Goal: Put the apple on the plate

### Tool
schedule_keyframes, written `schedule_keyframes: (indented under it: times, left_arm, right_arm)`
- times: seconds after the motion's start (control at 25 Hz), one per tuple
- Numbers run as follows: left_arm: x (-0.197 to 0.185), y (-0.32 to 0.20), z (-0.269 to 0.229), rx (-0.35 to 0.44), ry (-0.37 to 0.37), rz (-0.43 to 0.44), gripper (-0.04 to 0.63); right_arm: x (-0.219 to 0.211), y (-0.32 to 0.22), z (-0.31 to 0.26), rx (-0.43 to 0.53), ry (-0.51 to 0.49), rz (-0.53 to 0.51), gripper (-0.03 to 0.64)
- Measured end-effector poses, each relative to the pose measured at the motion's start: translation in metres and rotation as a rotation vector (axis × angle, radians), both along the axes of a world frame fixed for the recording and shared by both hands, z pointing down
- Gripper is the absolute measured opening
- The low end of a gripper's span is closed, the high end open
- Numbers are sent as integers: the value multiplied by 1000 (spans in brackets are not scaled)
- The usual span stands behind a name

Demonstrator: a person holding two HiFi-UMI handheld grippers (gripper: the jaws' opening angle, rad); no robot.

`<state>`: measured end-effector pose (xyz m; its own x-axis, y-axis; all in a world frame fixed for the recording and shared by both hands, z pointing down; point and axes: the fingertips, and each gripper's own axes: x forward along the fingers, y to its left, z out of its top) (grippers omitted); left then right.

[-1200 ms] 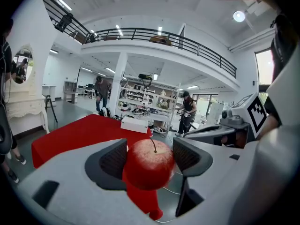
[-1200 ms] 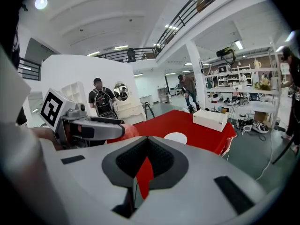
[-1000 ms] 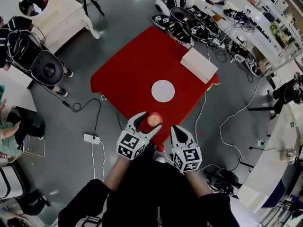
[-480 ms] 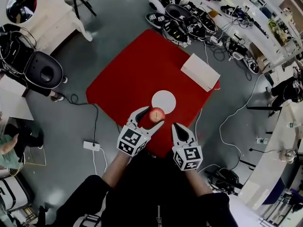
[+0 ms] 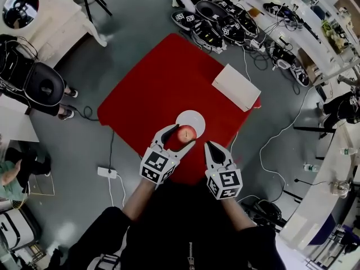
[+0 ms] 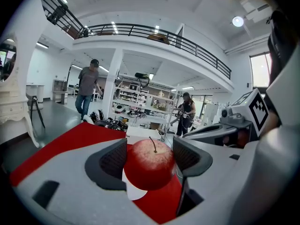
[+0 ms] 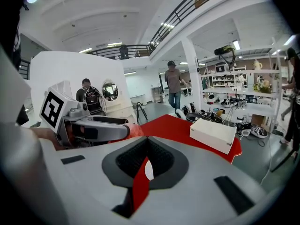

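Clamping the apple (image 5: 186,133) between its jaws, the left gripper (image 5: 181,137) hovers seemingly over the plate (image 5: 191,116) for the drop; the right gripper (image 5: 213,147) idles, all but closed, empty.

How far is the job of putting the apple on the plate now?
Done: the left gripper is shut on the apple. In hand: the apple is held at the near edge of the white plate. Left: set it on the plate and open the gripper. The right gripper is shut and empty.
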<state>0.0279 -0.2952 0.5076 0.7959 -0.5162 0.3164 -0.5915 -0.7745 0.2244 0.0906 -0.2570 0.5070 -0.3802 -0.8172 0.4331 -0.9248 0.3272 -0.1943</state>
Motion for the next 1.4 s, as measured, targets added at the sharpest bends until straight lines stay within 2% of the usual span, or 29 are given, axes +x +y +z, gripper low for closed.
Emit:
schedule_keyframes:
  times: [0.64,0.88,1.4]
  left_arm:
    - [21,-32,26,21,18,-35,311]
    - [26,-49,59,30,9,-43,311]
    - [40,-72,138,41,-43,15,310]
  right_arm:
    - [20,-6,7,-30,-1,27,11]
    - [21,-14,13,-44,-1,36,11]
    - [29,-16,40,-108,33,41,11]
